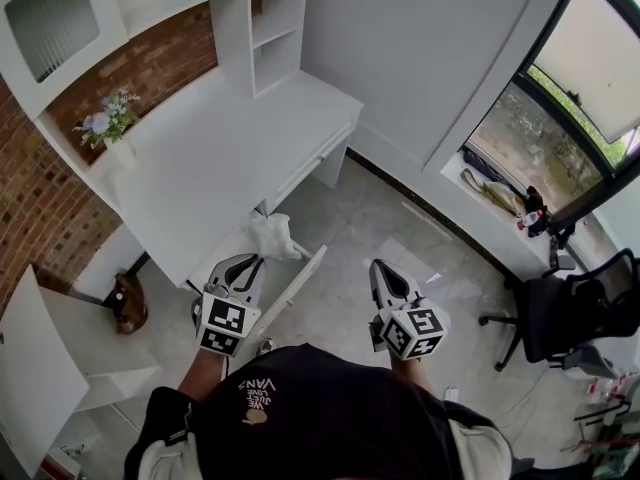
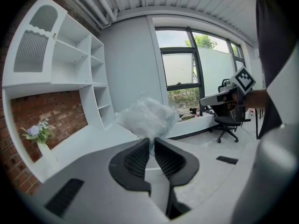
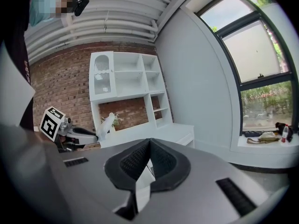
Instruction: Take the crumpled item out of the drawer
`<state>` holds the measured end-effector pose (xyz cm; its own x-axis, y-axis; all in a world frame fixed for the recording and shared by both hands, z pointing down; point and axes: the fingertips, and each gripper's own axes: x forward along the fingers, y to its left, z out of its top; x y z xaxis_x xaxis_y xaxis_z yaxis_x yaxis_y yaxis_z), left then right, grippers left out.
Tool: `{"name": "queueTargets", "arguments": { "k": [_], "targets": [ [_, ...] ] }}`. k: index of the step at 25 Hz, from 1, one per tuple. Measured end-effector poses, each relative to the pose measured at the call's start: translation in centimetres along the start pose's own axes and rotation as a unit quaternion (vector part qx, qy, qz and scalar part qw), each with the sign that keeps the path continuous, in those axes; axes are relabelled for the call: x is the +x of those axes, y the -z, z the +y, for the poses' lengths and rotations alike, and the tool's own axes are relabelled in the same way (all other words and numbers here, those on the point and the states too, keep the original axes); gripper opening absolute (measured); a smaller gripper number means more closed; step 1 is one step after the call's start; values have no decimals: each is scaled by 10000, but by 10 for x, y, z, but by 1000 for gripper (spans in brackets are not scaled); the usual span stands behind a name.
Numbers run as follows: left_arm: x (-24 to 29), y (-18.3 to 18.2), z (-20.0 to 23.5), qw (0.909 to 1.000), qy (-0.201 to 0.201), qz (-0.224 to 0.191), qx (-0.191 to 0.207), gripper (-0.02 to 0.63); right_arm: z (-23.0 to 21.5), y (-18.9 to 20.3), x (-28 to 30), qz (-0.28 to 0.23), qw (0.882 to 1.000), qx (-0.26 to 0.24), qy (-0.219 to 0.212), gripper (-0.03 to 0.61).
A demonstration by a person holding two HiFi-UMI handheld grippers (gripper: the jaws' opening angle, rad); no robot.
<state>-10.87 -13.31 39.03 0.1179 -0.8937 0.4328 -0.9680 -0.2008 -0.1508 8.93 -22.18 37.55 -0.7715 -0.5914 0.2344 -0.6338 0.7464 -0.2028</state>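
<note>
A white desk (image 1: 200, 158) fills the upper left of the head view, with a white shelf unit (image 1: 275, 28) standing on its far end and a brick wall (image 1: 40, 208) behind it. A large dark-framed window (image 1: 570, 98) takes the upper right, and a black office chair (image 1: 575, 318) stands at the right edge on the pale floor (image 1: 400, 218).

Below the desk's front edge, left of centre, the drawer (image 1: 298, 290) is pulled open, its white front panel slanting toward the person.

The left gripper (image 1: 258, 259) sits over the drawer in the lower left. In the left gripper view its jaws are clamped on the thin lower tail of the crumpled item (image 2: 147, 115), a bunched piece of whitish, translucent material that swells above the pads. In the head view the crumpled item (image 1: 272, 236) shows at the desk's edge, over the rear of the open drawer. The right gripper view shows it held up in the air at centre left.

The right gripper (image 1: 381, 268) is lower centre-right, well apart from the drawer, over bare floor. Its jaws are together, with nothing between them.

A small bunch of flowers (image 1: 105, 120) stands on the desk at the left, against the brick.
</note>
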Motion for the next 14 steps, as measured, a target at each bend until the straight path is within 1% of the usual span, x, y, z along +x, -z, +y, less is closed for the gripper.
{"name": "queueTargets", "arguments": {
  "k": [6, 14],
  "targets": [
    [0, 5, 2, 10000, -23, -10, -22, 43, 7, 8, 2, 41, 10000, 11, -4, -1],
    [1, 5, -8, 9999, 100, -58, -68, 43, 11, 13, -1, 99, 9999, 8, 29, -2]
  ]
}}
